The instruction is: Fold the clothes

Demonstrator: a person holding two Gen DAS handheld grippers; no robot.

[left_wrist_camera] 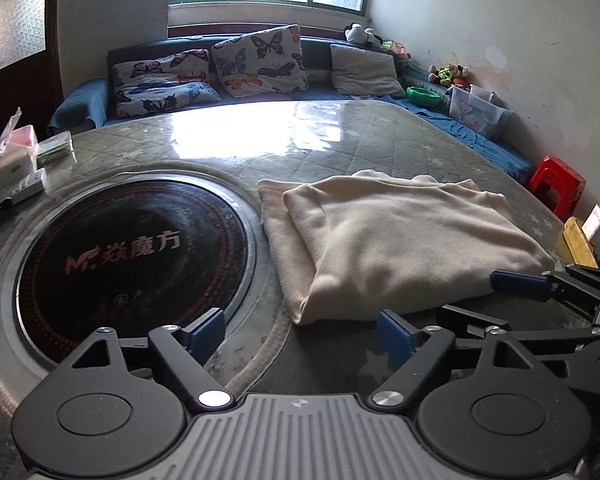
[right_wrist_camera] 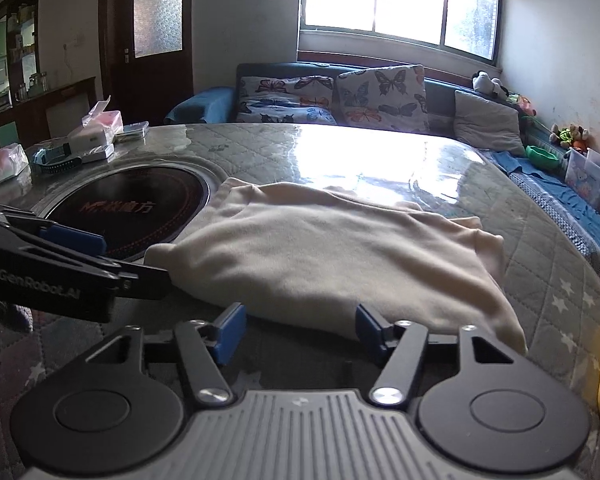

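Fingers: both pairs spreading wide, gripping nothing | left gripper [left_wrist_camera: 301, 330] facing cooktop [left_wrist_camera: 136, 256] | right gripper [right_wrist_camera: 298, 330] facing folded garment [right_wrist_camera: 332, 260] on desk [right_wrist_camera: 380, 160]; only its view showing cabinet [right_wrist_camera: 4, 64]

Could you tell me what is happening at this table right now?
A person with a gripper in each hand is folding clothes. A cream garment lies folded on the round table, beside the black cooktop. The left gripper and right gripper are both open, at the garment's near edge, holding nothing.
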